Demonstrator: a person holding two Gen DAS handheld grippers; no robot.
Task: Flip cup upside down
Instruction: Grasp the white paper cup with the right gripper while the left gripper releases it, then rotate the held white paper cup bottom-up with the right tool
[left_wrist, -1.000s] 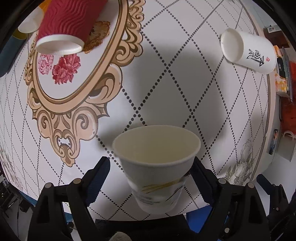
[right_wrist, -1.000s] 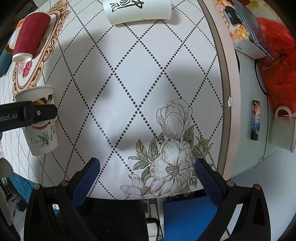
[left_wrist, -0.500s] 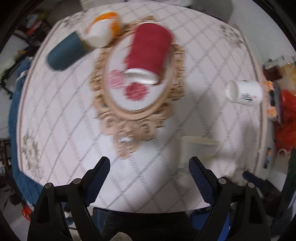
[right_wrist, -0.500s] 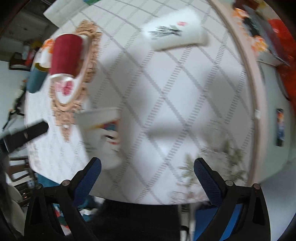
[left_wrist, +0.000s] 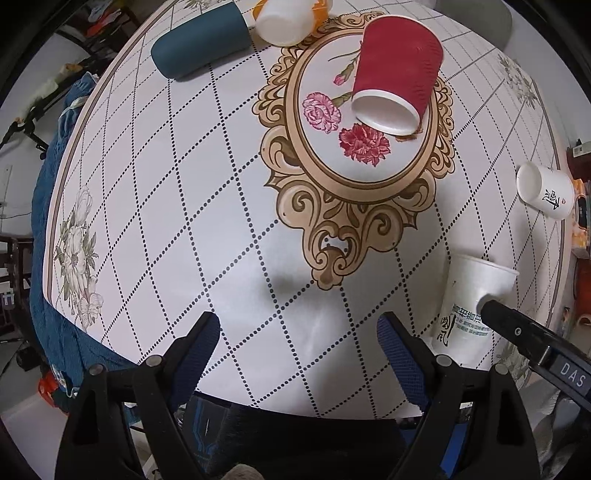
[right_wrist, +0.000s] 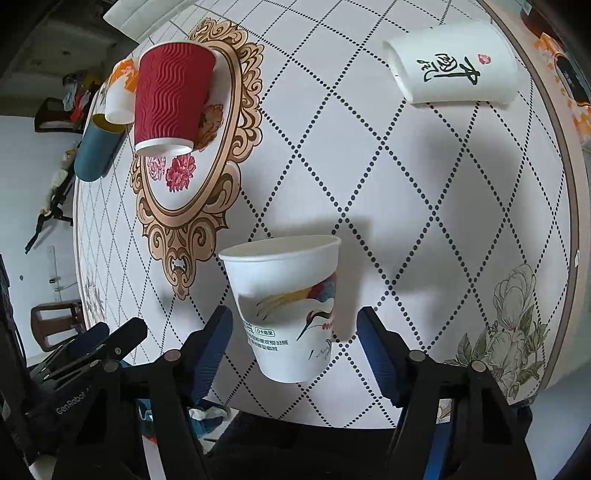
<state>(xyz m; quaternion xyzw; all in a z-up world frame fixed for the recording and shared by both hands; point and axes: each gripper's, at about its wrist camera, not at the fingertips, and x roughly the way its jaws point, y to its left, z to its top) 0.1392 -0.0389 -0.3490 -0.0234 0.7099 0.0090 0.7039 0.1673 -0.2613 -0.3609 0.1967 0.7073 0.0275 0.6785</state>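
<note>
The crane-printed paper cup (right_wrist: 286, 310) stands upright on the desk (right_wrist: 424, 206) between the released right gripper (right_wrist: 295, 347), left gripper (left_wrist: 299, 354) also released.

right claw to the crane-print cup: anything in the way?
Nothing visible. The crane-print cup stands upright, rim up, between the open fingers of the right claw, with a gap on each side. The red cup and the calligraphy cup sit farther back. The left claw is off to the side, open.
</note>
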